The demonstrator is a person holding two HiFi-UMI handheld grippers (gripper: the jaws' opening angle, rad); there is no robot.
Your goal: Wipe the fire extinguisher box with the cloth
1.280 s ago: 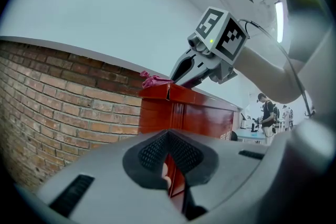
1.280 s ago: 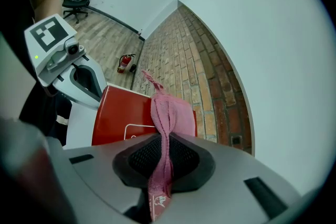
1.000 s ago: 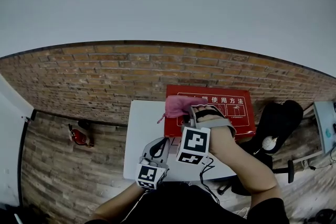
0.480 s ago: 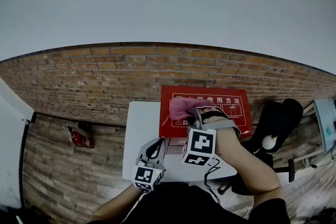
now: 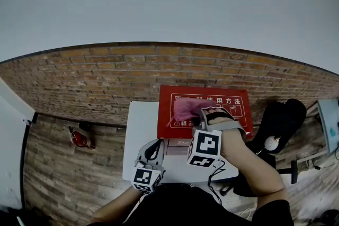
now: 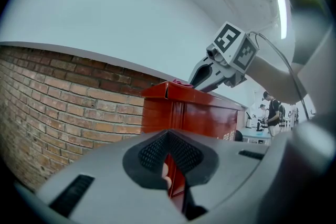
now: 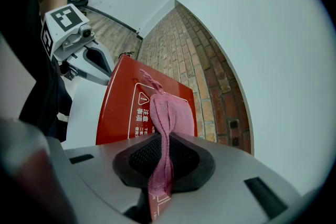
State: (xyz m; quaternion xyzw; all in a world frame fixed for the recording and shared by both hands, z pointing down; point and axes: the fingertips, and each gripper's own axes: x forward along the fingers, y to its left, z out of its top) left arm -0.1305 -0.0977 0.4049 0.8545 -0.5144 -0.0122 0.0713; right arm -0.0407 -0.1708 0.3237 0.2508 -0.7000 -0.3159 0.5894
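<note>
The soft, crumpled pink cloth [image 5: 185, 108] rests on the glossy, flat red top of the fire extinguisher box [image 5: 235, 111] at the far right edge of the white table [image 5: 142, 129]. The right gripper [image 5: 200, 115] pinches the cloth into a twisted strand. The left gripper [image 5: 157, 145] is clenched empty beside the box.

Right gripper [image 5: 198, 117], centre of the head view, points downward, jaws clamped on the pink cloth [image 7: 167, 113]; the right forearm [image 5: 254, 166] enters from lower right. Left gripper [image 5: 159, 144], lower centre-left, lies level with jaws closed together.
</note>
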